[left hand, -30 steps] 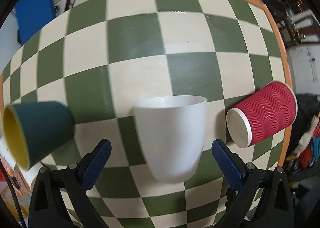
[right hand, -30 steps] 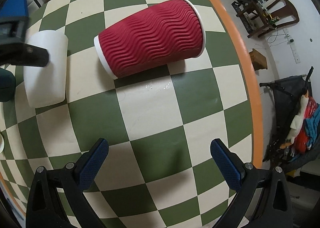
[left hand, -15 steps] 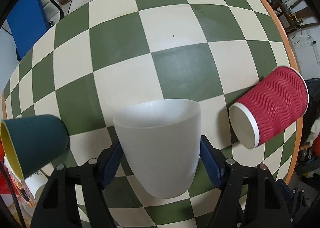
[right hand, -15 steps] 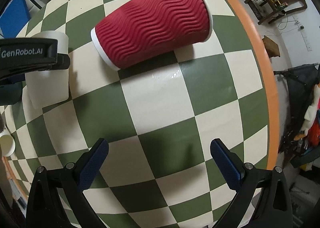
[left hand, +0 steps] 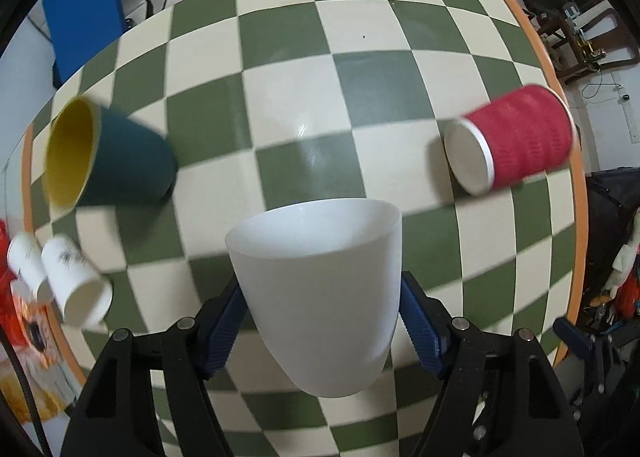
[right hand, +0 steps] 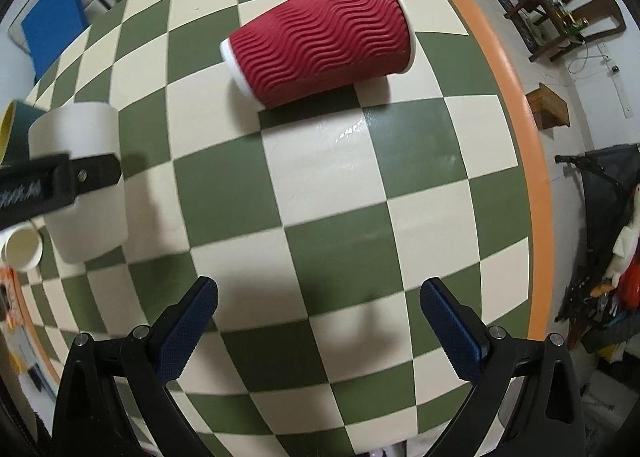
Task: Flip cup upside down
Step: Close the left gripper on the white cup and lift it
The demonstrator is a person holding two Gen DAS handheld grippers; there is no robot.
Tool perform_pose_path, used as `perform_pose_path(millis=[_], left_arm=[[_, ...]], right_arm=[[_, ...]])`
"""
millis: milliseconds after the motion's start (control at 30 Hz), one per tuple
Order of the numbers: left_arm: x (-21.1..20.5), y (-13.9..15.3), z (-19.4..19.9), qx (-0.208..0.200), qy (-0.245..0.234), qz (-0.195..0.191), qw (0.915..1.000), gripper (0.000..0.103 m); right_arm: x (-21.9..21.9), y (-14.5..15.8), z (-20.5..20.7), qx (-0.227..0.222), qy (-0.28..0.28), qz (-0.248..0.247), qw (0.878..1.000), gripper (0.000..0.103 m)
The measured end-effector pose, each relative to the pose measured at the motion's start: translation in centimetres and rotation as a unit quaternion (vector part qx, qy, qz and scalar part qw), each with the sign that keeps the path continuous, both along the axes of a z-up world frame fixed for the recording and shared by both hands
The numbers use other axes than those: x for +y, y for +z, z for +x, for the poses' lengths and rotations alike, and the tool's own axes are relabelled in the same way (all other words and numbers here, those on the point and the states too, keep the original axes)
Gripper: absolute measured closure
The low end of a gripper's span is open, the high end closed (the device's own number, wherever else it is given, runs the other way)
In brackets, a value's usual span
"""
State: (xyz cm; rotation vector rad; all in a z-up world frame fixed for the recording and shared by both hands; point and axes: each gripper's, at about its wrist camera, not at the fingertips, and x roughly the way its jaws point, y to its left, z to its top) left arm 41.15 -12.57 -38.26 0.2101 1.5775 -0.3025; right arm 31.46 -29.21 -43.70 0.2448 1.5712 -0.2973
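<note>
Counting cups: you have five in sight — one white cup (left hand: 320,297), one red ribbed paper cup (right hand: 320,41), one dark teal cup (left hand: 112,153) with a yellow inside, and two small white paper cups (left hand: 76,289) at the table's left edge.
Cups lying down: the red one, the teal one and the two small ones all rest on their sides on the green-and-cream checkered table (left hand: 280,57).
Grippers: two, one in each of your hands.
Left wrist view only: it shows you the open mouth of the white cup facing away from the camera and slightly up, the rounded base nearest the lens, and both small paper cups side by side.
Right wrist view only: it shows you the white cup from the side, with one black finger of the left gripper crossing its wall, and the red cup's full wavy sleeve, base pointing left.
Left gripper (left hand: 320,329): your blue pads press on opposite sides of the white cup, clamped around its lower half.
White cup position: it sits between your left fingers, over the table's near part, between the teal cup and the red cup and well apart from both.
Right gripper (right hand: 320,325): your fingers stand wide apart, holding nothing, over bare squares near the red cup.
</note>
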Motion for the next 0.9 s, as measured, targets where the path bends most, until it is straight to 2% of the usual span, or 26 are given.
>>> perform_pose_path(millis=[133,367,633,900], left_arm=[[2.2,1.3,-3.3,-0.002,0.016,0.001,0.9999,0.032],[4.8,2.5,-12.3,0.005,0.043,0.004,0.9991,0.032],[7.4,0.2,-19.9,0.037,0.075,0.011,0.9964,0.032],[7.3,-3.1,-21.9,0.071,0.115,-0.014,0.9907,0.032]], right_arm=[[0.2,0.8,-2.3,-0.006,0.017,0.004,1.000,0.000],[1.6,1.5,-7.1,-0.006,0.046,0.009,0.999,0.000],[3.0,0.4,-12.8,0.010,0.077,0.019,0.997,0.000],[3.2,-1.8,-16.4,0.035,0.092,0.018,0.995,0.000]])
